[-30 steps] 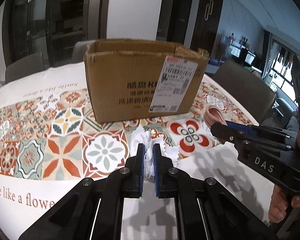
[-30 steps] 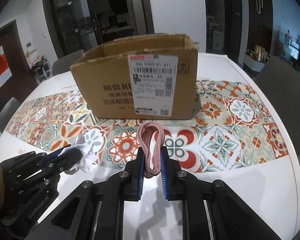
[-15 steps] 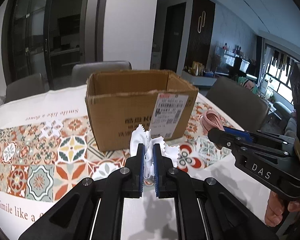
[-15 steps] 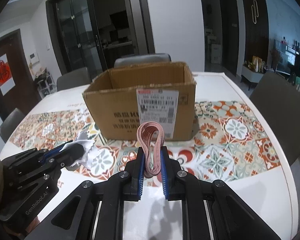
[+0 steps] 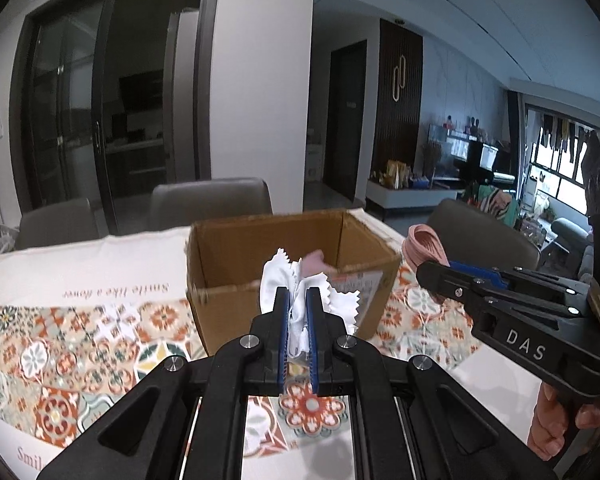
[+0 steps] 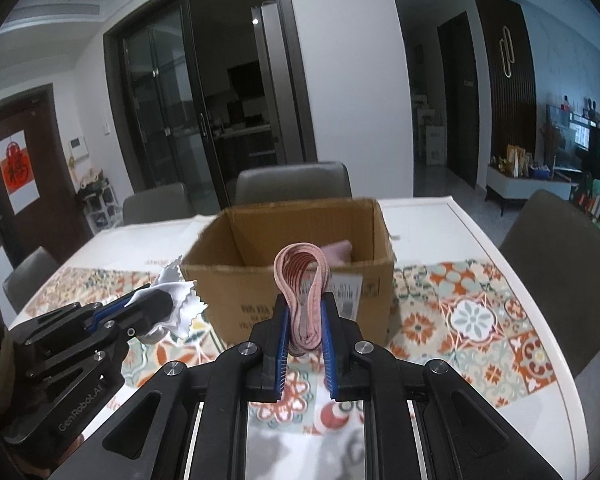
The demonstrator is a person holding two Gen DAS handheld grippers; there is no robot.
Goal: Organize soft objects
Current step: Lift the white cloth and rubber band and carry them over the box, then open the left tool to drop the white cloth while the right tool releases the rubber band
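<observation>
Cardboard box (image 5: 292,280): open-topped, brown and corrugated, is stood on the bench between the grippers and the far chairs; a white printed label (image 6: 346,292) is stuck to its near wall, and a pale pink soft item (image 6: 338,252) is seen inside.
Bench (image 6: 472,232): white-edged, covered by a cloth with orange, teal and cream tile patterns (image 6: 468,320) and script lettering.
Left hand-held gripper (image 5: 298,320): black, with blue ribbed pads, is clamped narrowly on a white cloth.
White cloth (image 5: 276,280): thin and crumpled, with zigzag-cut edges, is held above the bench in front of the box's near wall; in the left wrist view part of the box opening is blocked by it.
Right hand-held gripper (image 6: 304,320): closed on a pink band bundle.
Pink band bundle (image 6: 300,276): flat ribbed bands folded into an upright loop, held before the label and hiding part of it.
Surroundings: grey padded chairs (image 6: 292,180) are set behind the box, dark glass sliding doors (image 6: 204,92) behind them, and a white column between.
</observation>
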